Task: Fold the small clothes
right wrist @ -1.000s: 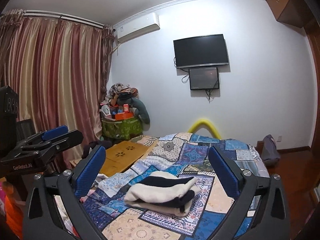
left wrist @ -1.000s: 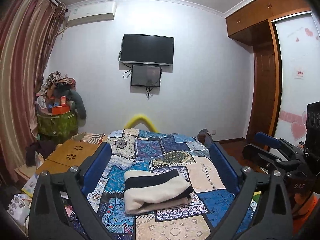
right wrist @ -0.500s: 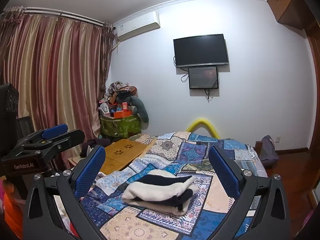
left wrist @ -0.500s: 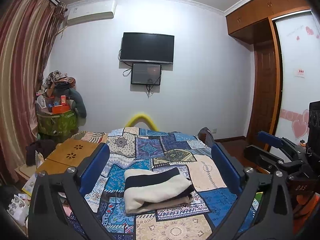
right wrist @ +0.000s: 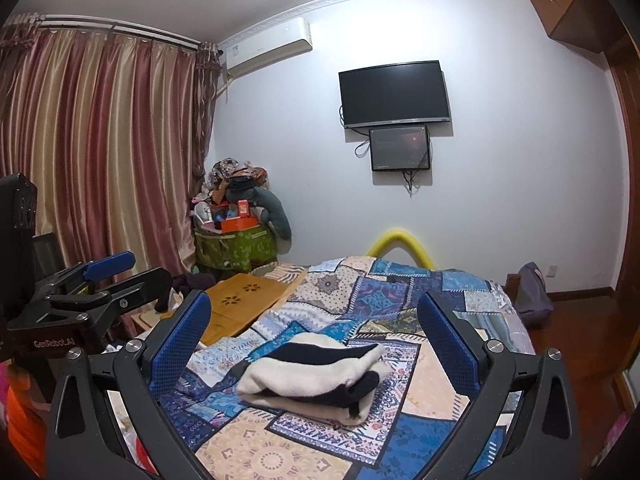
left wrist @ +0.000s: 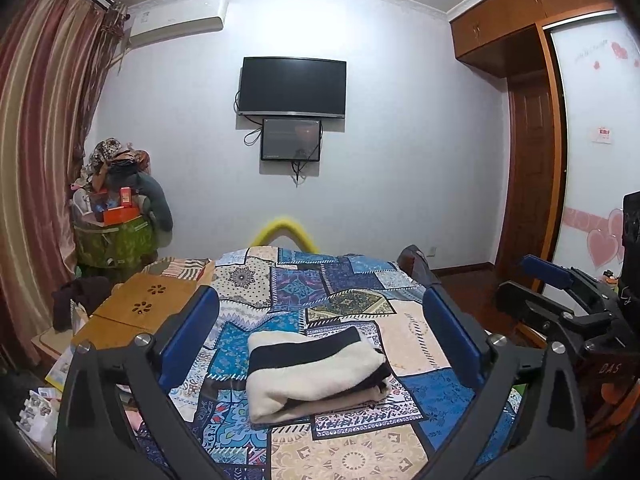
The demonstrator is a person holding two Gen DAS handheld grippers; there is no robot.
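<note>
1. Left wrist view, far left: striped curtains [left wrist: 36, 152] are hung beside a green basket [left wrist: 114, 242] piled with clutter, and a wooden lap table [left wrist: 140, 308] is seen at the bed's left edge.
2. Left wrist view, centre: the left gripper [left wrist: 322, 340] is held spread wide and empty above the patchwork bedspread [left wrist: 332, 292]. The folded cream-and-black garment [left wrist: 316, 372] is laid flat on the bedspread, framed between the two blue fingers [left wrist: 188, 336] but lower and apart from them, untouched.
3. Left wrist view, upper centre: a dark television [left wrist: 292, 86] is mounted on the wall, with a smaller screen [left wrist: 291, 139] just beneath it.
4. Left wrist view, right: the other gripper is seen from the side, off the bed's right edge, in front of a wooden wardrobe [left wrist: 532, 168].
5. Right wrist view, left: the left gripper's side is seen before the curtains.
6. Right wrist view, centre: the right gripper [right wrist: 316, 344] is likewise spread wide with nothing held. The folded garment lies on the bedspread between its blue fingers [right wrist: 448, 344], below them and clear of both.
</note>
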